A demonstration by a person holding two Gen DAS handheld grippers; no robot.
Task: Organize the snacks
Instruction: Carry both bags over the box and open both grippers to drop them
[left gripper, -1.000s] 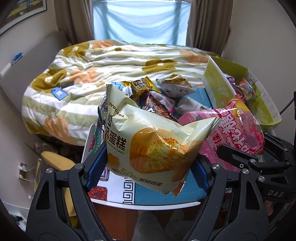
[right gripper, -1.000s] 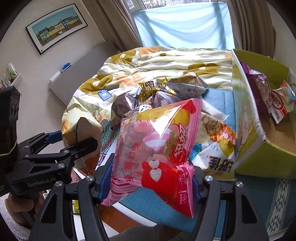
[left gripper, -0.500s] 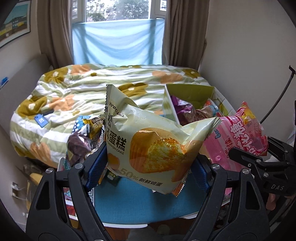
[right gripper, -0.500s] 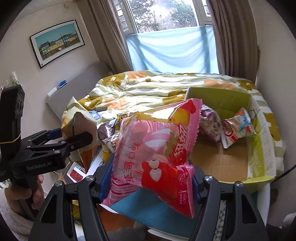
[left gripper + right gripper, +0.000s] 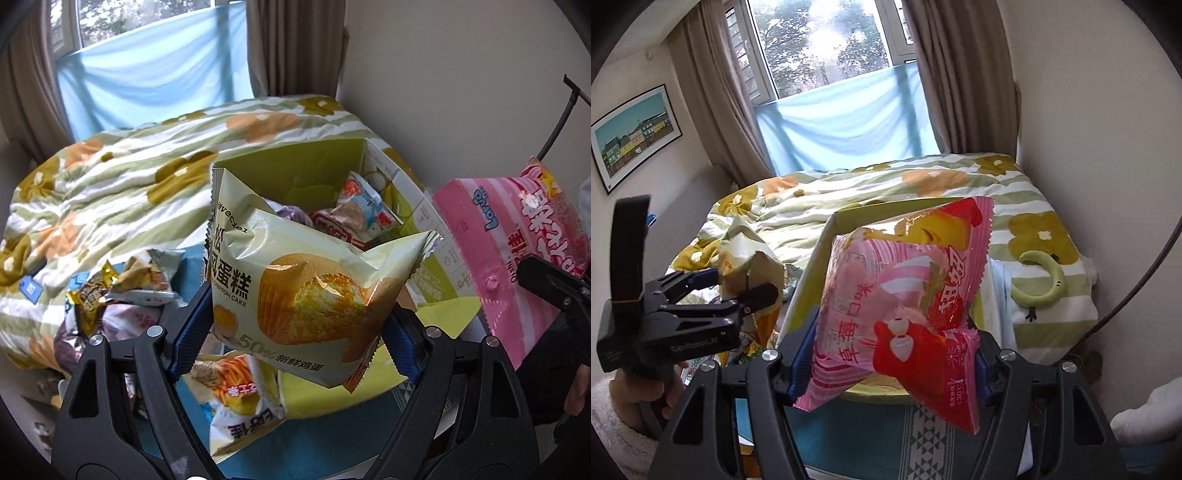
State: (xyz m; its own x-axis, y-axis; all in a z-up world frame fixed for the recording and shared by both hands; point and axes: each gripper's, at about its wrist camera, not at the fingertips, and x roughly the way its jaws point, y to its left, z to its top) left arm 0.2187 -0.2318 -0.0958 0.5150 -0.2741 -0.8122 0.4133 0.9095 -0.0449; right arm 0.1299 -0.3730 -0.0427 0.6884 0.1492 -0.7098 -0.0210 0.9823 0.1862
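Ahead of me a window [image 5: 827,48] lets in daylight through trees, its lower part covered by a pale blue cloth [image 5: 846,122]. Brown-grey curtains [image 5: 964,74] hang at both sides. Below it stands a bed under a striped quilt [image 5: 923,184] with yellow and orange flowers. The walls [image 5: 1089,110] are plain cream; a framed picture [image 5: 631,133] of coloured houses hangs to my left.

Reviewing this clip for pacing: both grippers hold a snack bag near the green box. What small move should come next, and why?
Probably ease the left gripper forward until the chiffon cake bag hangs over the green box, then release. The bag is clamped between the fingers and sits just short of the opening, where other snacks already lie. The right gripper holds the pink strawberry bag and can follow.
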